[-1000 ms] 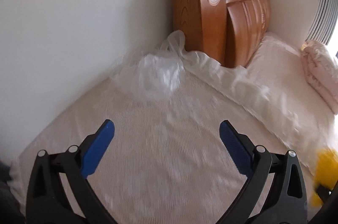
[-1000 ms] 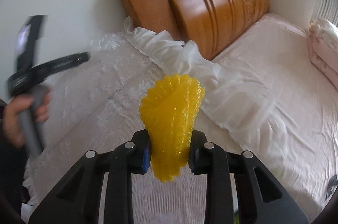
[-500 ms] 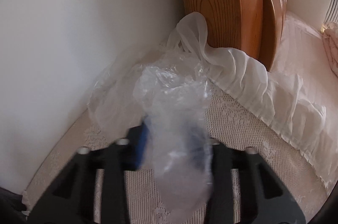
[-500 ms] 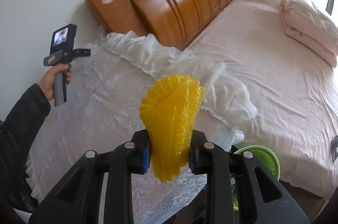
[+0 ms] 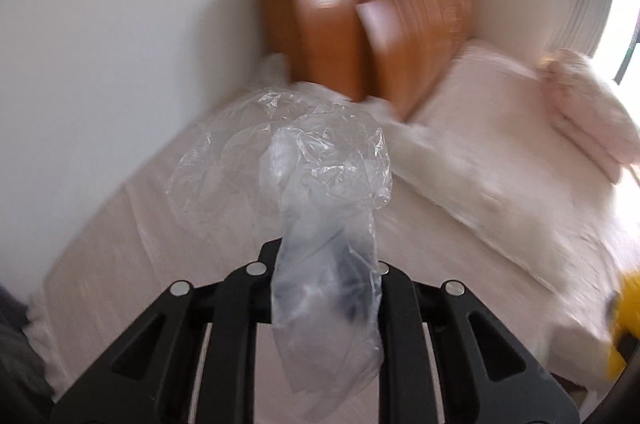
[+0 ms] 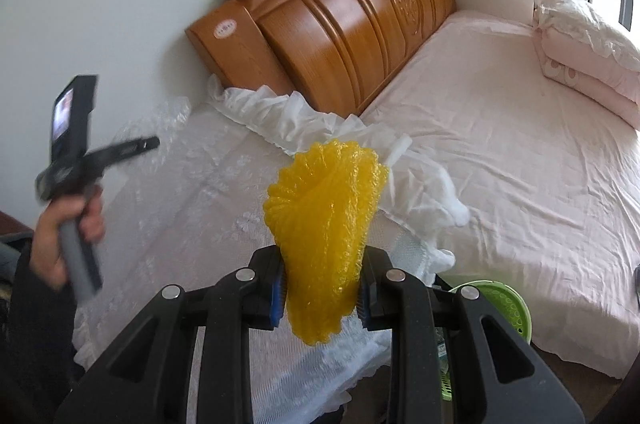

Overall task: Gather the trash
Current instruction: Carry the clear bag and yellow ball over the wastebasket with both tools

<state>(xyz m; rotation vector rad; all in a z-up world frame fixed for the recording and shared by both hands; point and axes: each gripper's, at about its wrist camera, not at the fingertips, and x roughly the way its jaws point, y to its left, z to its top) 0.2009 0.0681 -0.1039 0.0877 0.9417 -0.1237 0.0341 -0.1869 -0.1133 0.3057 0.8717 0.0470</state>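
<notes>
- Clear crinkly plastic bag (image 5: 324,224) pinched in left gripper (image 5: 325,266); jaws just snapped closed on it, film between pads, rest hanging limp above lace cover (image 6: 192,208).
- Yellow ribbed foam net (image 6: 324,236) clamped tight in right gripper (image 6: 322,294), standing upright betw. blue pads.
- Both trash pieces off the bed, in hand; pickup step done, carry-to-bin step on, by the look.
- Green perforated basket (image 6: 504,308) low at bed edge, just right of right gripper: prob. the drop spot.
- Next: swing both over basket rim, then release; light film may cling to pads.
- Wood headboard (image 6: 352,24) glossy, carved; pink sheet (image 6: 500,144) smooth, lightly creased.
</notes>
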